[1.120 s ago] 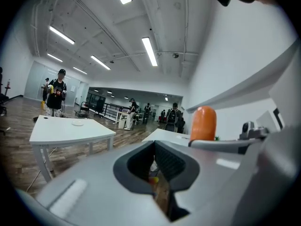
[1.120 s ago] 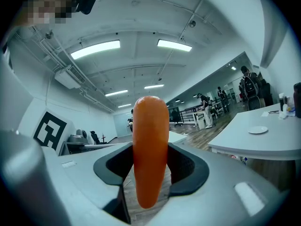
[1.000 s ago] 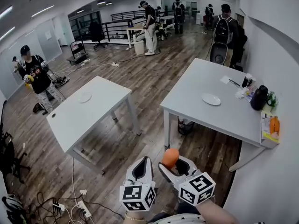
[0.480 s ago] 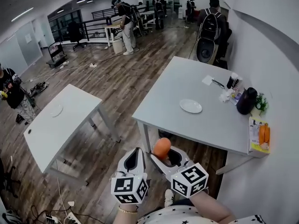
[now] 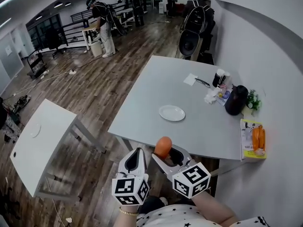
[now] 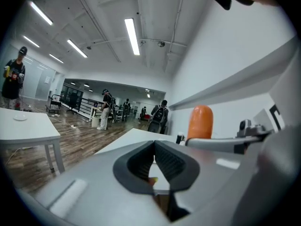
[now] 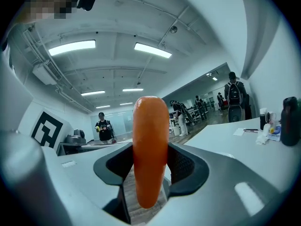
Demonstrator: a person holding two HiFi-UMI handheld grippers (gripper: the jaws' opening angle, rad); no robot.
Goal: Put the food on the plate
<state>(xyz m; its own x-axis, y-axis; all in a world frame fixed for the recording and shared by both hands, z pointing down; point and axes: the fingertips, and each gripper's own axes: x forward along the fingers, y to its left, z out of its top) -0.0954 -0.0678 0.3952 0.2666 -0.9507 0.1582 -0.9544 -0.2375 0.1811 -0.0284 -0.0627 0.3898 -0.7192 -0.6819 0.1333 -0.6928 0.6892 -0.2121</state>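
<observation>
My right gripper (image 5: 166,156) is shut on an orange carrot-like piece of food (image 5: 163,146), which stands upright between its jaws (image 7: 150,164). The food (image 6: 200,122) also shows in the left gripper view, to the right. My left gripper (image 5: 137,159) is shut and holds nothing; its pads (image 6: 154,161) meet. Both grippers hang low in the head view, in front of the near edge of the grey table (image 5: 142,105). A white plate (image 5: 172,113) lies on that table, well beyond the grippers.
At the table's right edge stand a black jug (image 5: 235,100), cups (image 5: 219,78), a small plant (image 5: 253,100) and a yellow box with carrots (image 5: 255,139). A paper (image 5: 191,79) lies further back. A second white table (image 5: 35,143) stands left. People stand at the room's far end.
The view has closed in on the grey table: the plate and table now lie nearer and more central. Both grippers keep their place in the view, the food still held.
</observation>
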